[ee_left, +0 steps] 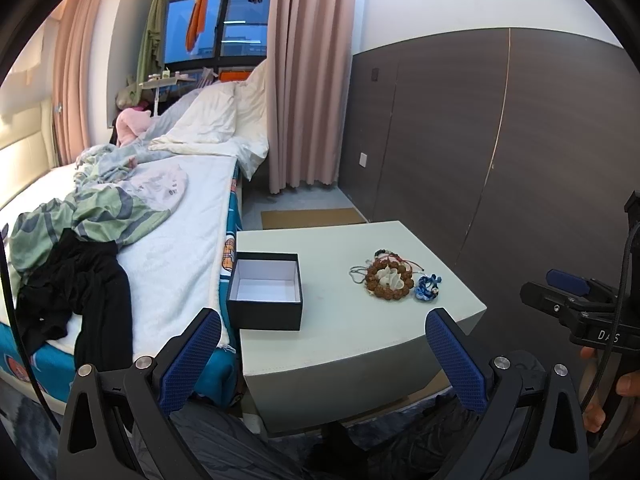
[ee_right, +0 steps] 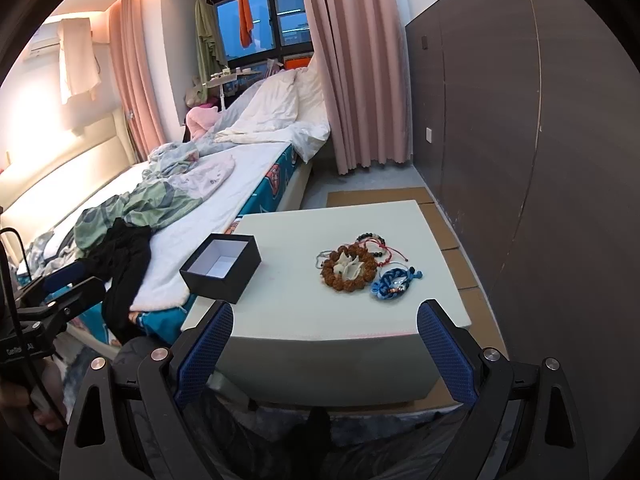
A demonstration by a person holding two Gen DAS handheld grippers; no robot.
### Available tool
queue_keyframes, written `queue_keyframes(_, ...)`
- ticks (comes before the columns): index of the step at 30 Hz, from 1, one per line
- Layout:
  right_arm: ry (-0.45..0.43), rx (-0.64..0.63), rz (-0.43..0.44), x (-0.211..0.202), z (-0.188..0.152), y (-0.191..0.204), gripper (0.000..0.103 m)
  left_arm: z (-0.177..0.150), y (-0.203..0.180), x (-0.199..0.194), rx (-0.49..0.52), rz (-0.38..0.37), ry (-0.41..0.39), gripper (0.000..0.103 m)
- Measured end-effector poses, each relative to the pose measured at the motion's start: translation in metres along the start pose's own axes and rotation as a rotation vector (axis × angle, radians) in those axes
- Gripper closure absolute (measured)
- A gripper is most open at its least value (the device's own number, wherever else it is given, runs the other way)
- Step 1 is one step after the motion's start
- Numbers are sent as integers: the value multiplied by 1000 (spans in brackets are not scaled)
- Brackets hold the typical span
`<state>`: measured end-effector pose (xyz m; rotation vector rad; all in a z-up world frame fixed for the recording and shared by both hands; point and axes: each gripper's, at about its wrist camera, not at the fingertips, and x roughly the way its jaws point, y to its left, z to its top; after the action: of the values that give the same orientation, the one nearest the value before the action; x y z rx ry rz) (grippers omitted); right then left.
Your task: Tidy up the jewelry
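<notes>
Left wrist view: the left gripper [ee_left: 324, 336] is hovering with fingers spread wide, the black box [ee_left: 265, 290] lying at 11 o'clock and the bracelets [ee_left: 390, 278] at 1 o'clock on the pale table [ee_left: 360, 336]. Right wrist view: the right gripper [ee_right: 325, 330] is likewise hovering spread and empty, the bracelets [ee_right: 348, 266] lying at 12 o'clock, the box [ee_right: 221, 268] at 10 o'clock.

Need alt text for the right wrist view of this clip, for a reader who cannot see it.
An open right claw hangs short of a pale low table holding an empty black box and, apart from it, a pile of bracelets: brown beads, blue cord, red string. An unmade bed lies to the left; the left claw shows at the left edge.
</notes>
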<state>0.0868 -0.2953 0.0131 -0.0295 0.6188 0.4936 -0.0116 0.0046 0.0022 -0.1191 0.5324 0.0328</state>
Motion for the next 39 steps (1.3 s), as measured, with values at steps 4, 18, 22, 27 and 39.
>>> queue_keyframes(4,-1,-3,-1,-1,0,0,9,1,-1,-2,1,0,-2,1)
queue_keyframes(18,-2,-5,-2,-1,0,1,9,3,0,-6,-1,-3,-6,1)
queue_keyframes(22,-5,-4,-3,-1,1,0,9,4,-1,-7,3,-4,-5,1)
queue_keyframes(27,-9,-1,-7,-2,1,1,9,7,-2,-6,13,-8,-2,1)
queue_keyframes(39,-10,74,-19,7,4,-34,9,20,-23,34,65,-45,49,1)
